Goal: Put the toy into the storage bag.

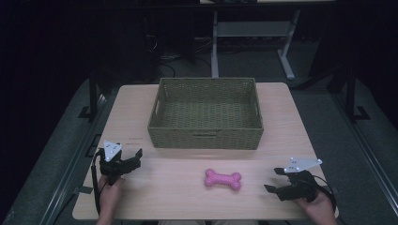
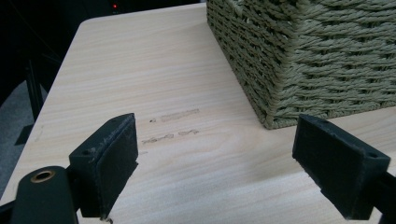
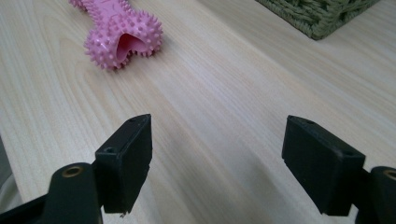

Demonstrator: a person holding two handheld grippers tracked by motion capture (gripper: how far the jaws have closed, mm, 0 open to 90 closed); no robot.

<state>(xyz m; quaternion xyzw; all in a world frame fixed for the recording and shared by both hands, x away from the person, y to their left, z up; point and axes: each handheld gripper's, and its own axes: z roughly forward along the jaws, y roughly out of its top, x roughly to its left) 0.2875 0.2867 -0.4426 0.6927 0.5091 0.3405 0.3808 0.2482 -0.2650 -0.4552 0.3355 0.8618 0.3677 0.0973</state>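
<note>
Pink and bumpy, the toy bone [image 1: 223, 179] lay on the bench [image 1: 141, 117] near its front edge, in front of the woven basket [image 1: 205, 138]. Both tools were wide open and held nothing. The right tool [image 1: 274, 179] sat near the bone, beside its right end. The left tool [image 1: 133, 158] waited near the front left corner. The bone looked knobbly, so a pinch on its round end might slip off.

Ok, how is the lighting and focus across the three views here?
High view: table lit, surroundings nearly black, image soft. Left gripper view: wicker basket sharp, even light, no glare. Right gripper view: pink spiky bone toy in focus, soft shadows under the gripper.
</note>
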